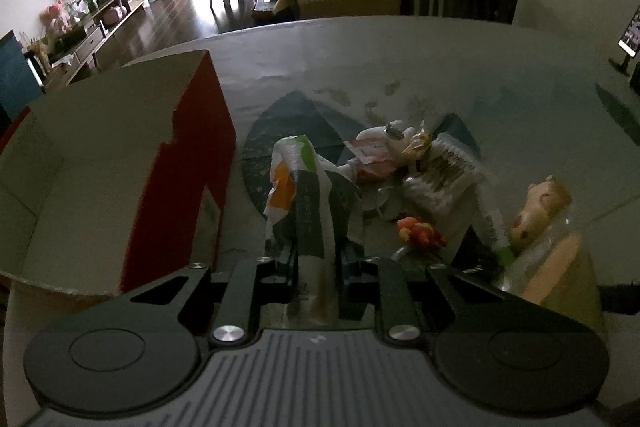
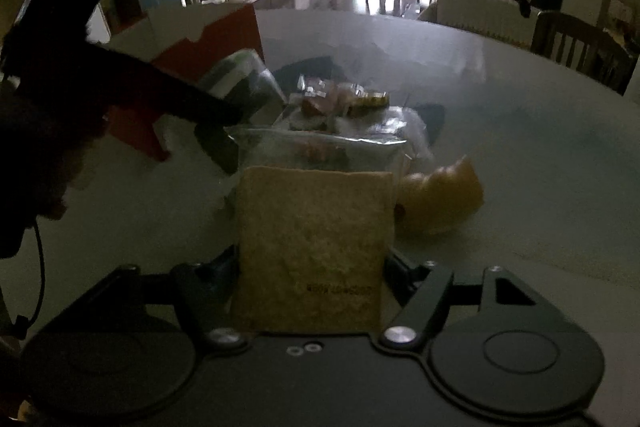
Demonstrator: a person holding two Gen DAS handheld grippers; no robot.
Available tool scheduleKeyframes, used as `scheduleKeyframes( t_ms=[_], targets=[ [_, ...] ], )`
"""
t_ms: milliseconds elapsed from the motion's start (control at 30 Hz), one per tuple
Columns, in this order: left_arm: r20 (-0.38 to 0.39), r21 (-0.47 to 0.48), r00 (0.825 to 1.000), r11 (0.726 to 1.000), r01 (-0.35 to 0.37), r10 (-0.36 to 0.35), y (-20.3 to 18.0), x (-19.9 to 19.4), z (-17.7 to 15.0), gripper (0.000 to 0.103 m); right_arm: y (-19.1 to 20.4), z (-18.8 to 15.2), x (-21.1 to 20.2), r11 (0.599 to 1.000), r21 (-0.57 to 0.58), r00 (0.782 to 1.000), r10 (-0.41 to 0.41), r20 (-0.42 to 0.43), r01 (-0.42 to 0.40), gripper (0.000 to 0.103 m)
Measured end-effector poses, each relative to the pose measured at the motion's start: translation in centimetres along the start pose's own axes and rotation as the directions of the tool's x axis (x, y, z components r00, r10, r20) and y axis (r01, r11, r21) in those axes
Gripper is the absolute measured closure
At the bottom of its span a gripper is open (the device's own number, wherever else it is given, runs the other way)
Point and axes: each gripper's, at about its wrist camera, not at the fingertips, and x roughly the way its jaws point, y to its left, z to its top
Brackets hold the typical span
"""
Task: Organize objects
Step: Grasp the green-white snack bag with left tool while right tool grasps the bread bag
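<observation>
Left wrist: round table (image 1: 500,67), living room behind.

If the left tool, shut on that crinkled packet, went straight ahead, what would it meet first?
The left tool grips a white, green and orange crinkled packet. Straight ahead lies the pile of small packets on the round table, probably first, though depth is unclear.
</observation>
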Motion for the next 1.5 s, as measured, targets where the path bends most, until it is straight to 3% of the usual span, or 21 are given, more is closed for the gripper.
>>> scheduleKeyframes(
  t_ms=[500,767,1233,1500],
  targets=[
    [0.052,-0.065,0.996,0.995,0.071,-0.068,3.6,-7.1,-0.7,0.084,1.6,4.2,-3.0,0.999,-0.039,0.999,0.023,0.044,-0.022,0.031],
    [0.080,-0.067,0.990,0.990,0.121,-0.116,7.8,-9.4,-0.5,0.084,4.6,7.7,-3.0,0.999,-0.036,0.998,0.006,0.060,-0.004,0.031],
    [0.109,-0.059,0.982,0.985,0.161,-0.154,16.8,-9.9,1.1,0.084,11.5,13.5,-0.1,0.998,-0.062,0.999,-0.001,0.054,0.005,0.031],
    [0.090,-0.067,0.983,0.984,0.164,-0.157,22.2,-8.0,1.8,0.084,14.8,16.2,2.9,0.997,-0.078,0.999,-0.010,0.034,0.013,0.031]
  ],
)
